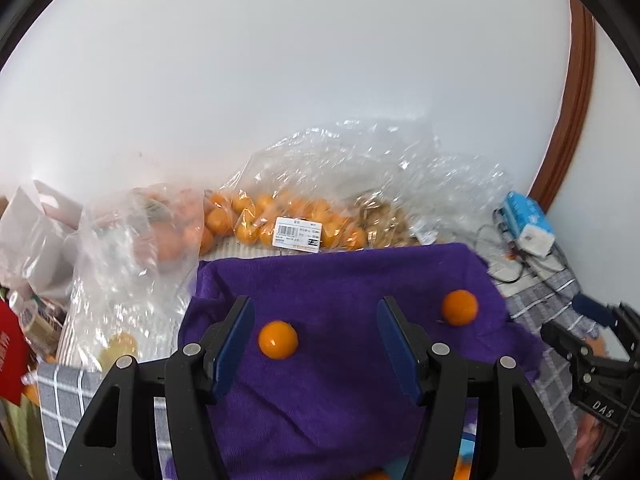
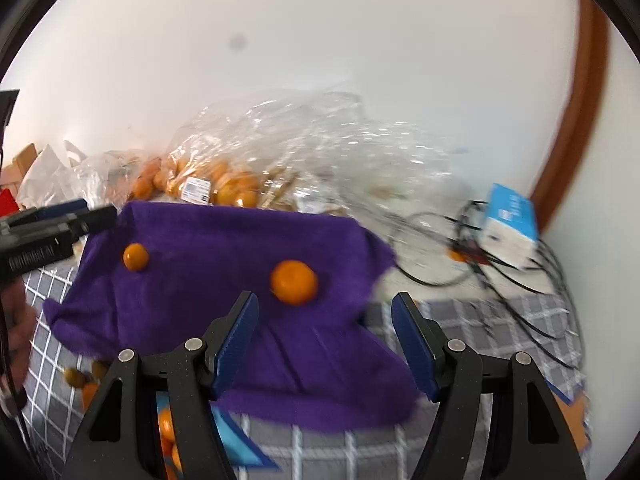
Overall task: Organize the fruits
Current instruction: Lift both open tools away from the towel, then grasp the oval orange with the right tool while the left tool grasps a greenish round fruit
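A purple towel lies on a checked grey cloth, and also shows in the right wrist view. Two small oranges sit on it: a glossy one and a duller one. My left gripper is open and empty, the glossy orange lying just ahead between its fingers. My right gripper is open and empty, just short of the duller orange. Clear plastic bags of oranges lie behind the towel against the wall.
A blue and white box with black cables lies at the right by a wooden door frame. White bags and a red item are at the left. More small oranges lie on the checked cloth.
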The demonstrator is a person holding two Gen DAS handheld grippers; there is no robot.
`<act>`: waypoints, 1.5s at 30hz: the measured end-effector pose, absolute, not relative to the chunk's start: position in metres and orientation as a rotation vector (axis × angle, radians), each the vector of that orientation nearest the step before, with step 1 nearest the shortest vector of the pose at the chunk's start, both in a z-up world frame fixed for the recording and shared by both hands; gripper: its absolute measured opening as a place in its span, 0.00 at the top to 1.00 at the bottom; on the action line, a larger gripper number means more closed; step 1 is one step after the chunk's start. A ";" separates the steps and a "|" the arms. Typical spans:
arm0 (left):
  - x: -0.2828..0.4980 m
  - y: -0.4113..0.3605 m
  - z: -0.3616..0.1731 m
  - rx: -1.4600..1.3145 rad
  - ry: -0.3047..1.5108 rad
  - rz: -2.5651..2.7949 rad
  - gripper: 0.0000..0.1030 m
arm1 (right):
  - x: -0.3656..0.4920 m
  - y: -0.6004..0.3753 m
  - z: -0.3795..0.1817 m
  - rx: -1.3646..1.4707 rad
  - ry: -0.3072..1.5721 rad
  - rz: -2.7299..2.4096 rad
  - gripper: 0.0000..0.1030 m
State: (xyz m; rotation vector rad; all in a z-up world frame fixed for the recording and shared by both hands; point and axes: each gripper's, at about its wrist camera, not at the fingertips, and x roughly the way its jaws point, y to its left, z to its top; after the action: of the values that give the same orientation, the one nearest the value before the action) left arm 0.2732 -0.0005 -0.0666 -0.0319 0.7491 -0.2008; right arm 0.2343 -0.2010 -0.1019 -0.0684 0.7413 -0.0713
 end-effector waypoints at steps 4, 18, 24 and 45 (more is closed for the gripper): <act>0.244 0.008 -0.057 -0.027 0.737 -0.207 0.41 | 0.201 -0.210 -0.098 -0.042 0.743 -0.070 0.33; 0.134 0.067 -0.102 -0.026 0.817 -0.023 0.41 | 0.154 -0.168 -0.164 0.001 0.869 0.172 0.50; 0.110 0.077 -0.114 -0.043 0.806 -0.009 0.41 | 0.143 -0.154 -0.183 -0.008 0.872 0.244 0.50; 0.123 0.061 -0.135 -0.113 0.858 -0.058 0.41 | 0.154 -0.166 -0.192 -0.044 0.855 0.162 0.69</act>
State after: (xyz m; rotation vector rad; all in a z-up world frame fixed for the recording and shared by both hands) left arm 0.1230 0.0606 -0.1349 -0.1134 0.8582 -0.0583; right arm 0.1542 -0.1663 -0.1921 -0.0443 0.8551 0.1618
